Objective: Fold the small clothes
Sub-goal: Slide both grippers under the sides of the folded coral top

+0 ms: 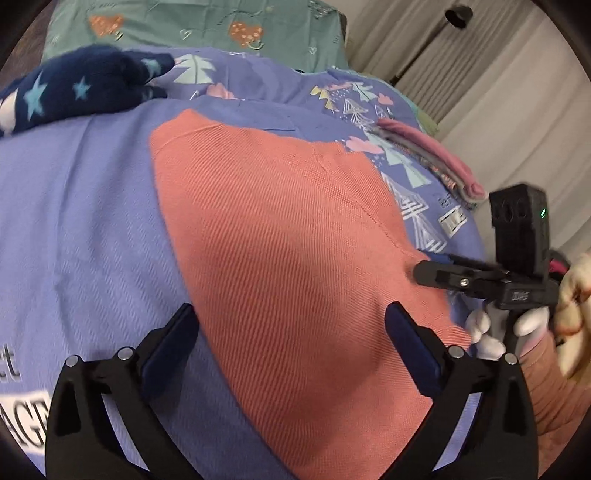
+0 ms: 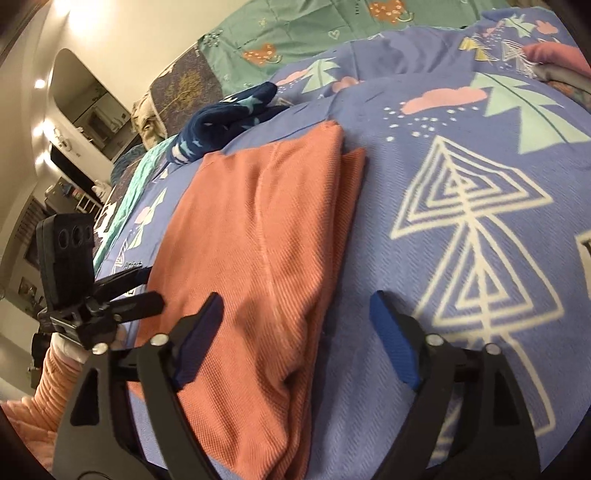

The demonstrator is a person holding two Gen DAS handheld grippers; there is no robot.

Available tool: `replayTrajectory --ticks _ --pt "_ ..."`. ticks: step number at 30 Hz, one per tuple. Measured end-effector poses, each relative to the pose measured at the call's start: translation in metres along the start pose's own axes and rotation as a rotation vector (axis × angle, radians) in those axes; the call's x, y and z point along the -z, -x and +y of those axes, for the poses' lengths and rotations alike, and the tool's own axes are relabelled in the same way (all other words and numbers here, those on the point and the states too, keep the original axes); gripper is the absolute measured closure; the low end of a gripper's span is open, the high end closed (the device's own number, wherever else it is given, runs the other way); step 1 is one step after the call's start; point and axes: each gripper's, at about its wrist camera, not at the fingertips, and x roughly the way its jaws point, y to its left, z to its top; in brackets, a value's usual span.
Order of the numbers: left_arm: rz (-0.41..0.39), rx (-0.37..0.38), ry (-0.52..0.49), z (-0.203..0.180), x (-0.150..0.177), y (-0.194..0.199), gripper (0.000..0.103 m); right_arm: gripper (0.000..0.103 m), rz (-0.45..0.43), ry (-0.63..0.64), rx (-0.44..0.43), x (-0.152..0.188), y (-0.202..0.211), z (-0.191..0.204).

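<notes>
A salmon-orange ribbed garment [image 1: 280,258] lies folded flat on a blue patterned blanket [image 1: 74,229]; it also shows in the right wrist view [image 2: 255,240]. My left gripper [image 1: 291,332] is open, its fingers wide apart just above the garment's near part. My right gripper [image 2: 295,332] is open, hovering over the garment's right edge and the blanket [image 2: 461,221]. The right gripper also shows in the left wrist view [image 1: 428,271], at the garment's right edge. The left gripper also shows in the right wrist view [image 2: 151,288], at the garment's left edge.
A navy star-print garment [image 1: 81,92] lies heaped at the blanket's far left, also in the right wrist view [image 2: 229,118]. A stack of folded pink and grey clothes [image 1: 436,162] sits far right. A green heart-print bedspread [image 1: 192,29] lies beyond, curtains [image 1: 480,92] to the right.
</notes>
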Motion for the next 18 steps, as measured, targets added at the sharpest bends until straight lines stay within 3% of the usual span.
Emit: replayTrajectory --ticks 3,8,11,18 --pt "-0.005 0.009 -0.001 0.003 -0.007 -0.006 0.002 0.013 0.008 0.004 -0.027 -0.006 -0.004 -0.002" --pt "-0.028 0.102 0.067 0.020 -0.015 -0.006 0.002 0.013 0.005 -0.033 -0.092 -0.017 -0.007 -0.012" --pt "-0.047 0.150 0.088 0.027 -0.017 -0.006 0.001 0.006 0.008 -0.030 -0.123 -0.022 -0.010 -0.013" --pt "-0.056 0.170 0.071 0.028 -0.026 -0.013 0.001 0.002 0.004 0.006 -0.137 -0.034 -0.023 -0.005"
